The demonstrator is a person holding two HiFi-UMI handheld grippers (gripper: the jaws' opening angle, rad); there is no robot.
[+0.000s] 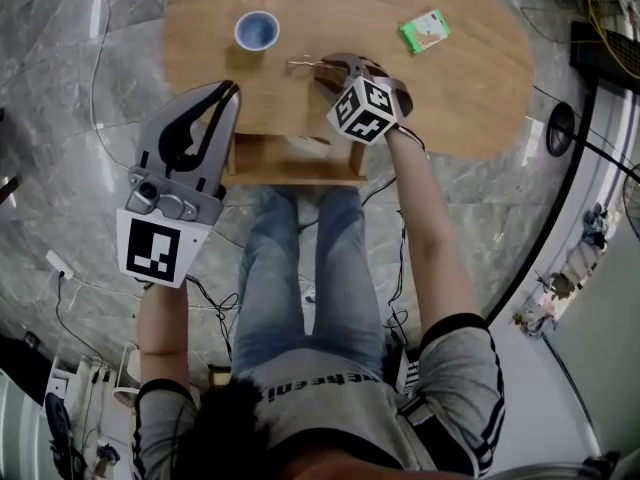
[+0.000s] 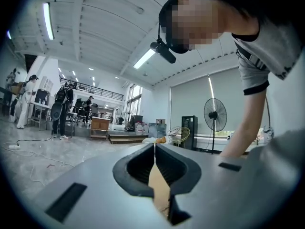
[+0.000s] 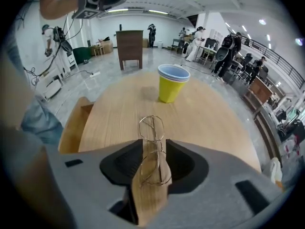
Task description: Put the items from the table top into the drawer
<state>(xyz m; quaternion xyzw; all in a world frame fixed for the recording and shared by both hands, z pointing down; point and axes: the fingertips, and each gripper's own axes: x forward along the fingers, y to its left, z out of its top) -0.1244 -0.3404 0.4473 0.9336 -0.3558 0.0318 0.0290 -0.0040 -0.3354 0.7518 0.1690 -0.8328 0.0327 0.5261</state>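
- The right gripper [image 3: 153, 148] points down at the table [image 1: 455, 103] with its jaws wide apart. The wire-framed glasses [image 3: 151, 128] lie flat on the wood between them, and no pad can be seen pressing on the frame, so nothing is held yet.
- The glasses are thin and springy. If the jaws close off-centre, one pad would likely reach the frame first and skate it across the wood or flip it — not pick it up.
- Too hard a squeeze could bend the wire rims or a folded temple. Too light a one would probably let the glasses swing out on the way to the drawer [image 1: 295, 176], which stands open under the near edge of the table.
- If the jaw tips come down too steeply they could dig into the wood and trap only one lens.
- The yellow cup [image 3: 171, 83] stands just beyond the glasses. A forward push could send the frame into it and tip it.
- The left gripper [image 2: 154, 149] hangs off the near-left edge of the table, jaws closed to a slit and empty. It is near the drawer front, where it may block the right arm's path.
- The green packet [image 1: 424, 30] lies well apart on the far right of the table — no part of this risk.
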